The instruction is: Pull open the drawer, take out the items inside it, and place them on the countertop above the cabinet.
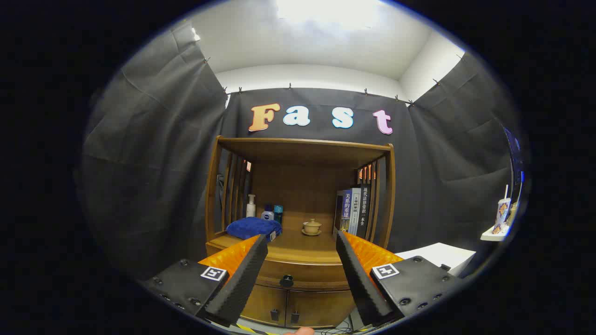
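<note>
Gripper (301, 242) fingers spread wide, holding nothing; drawer (302, 272) closed just ahead; stiff wooden front likely slides heavy, so pinch its small dark knob (286, 280)

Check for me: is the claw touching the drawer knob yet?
Apart. In the gripper view the open claw frames the drawer knob, with cabinet front visible between the knob and each finger.

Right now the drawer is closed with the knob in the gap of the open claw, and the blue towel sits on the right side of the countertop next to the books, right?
Not quite. The gripper view shows the blue towel on the left side of the countertop, by the bottles; the books stand on the right. The rest holds: the drawer is closed, its knob between the fingers of the open claw.
</note>
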The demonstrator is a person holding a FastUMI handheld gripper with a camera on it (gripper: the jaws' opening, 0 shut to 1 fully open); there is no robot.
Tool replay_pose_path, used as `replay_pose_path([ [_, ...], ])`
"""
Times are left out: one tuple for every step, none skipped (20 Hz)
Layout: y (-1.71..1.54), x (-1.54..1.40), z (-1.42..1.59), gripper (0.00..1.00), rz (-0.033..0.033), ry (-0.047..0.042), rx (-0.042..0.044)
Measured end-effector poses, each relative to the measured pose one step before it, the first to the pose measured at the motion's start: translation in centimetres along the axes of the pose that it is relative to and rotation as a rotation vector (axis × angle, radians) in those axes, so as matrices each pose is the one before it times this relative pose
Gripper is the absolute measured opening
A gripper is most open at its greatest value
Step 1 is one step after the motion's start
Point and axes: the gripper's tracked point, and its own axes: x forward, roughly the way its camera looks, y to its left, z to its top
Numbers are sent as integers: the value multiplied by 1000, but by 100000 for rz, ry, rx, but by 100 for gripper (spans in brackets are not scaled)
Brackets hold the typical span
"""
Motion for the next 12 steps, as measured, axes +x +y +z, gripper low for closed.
replay_pose_path([
  [-72,-63,3,98,-225,-45,-165],
  [149,71,37,98,123,-74,249],
  [76,-54,-14,98,330,94,216],
  [-55,-77,-26,97,-86,247,-216],
  [-97,19,79,98,-345,-69,-351],
  [92,-73,113,98,84,-341,8],
  [151,16,-28,98,421,68,307],
  [-43,54,-122,98,201,480,159],
  [-131,58,-119,98,-228,172,-205],
  [-125,-62,175,98,-236,-264,-61],
  [22,87,21,98,71,-91,212],
  [-3,-179,-46,98,-28,43,-45],
])
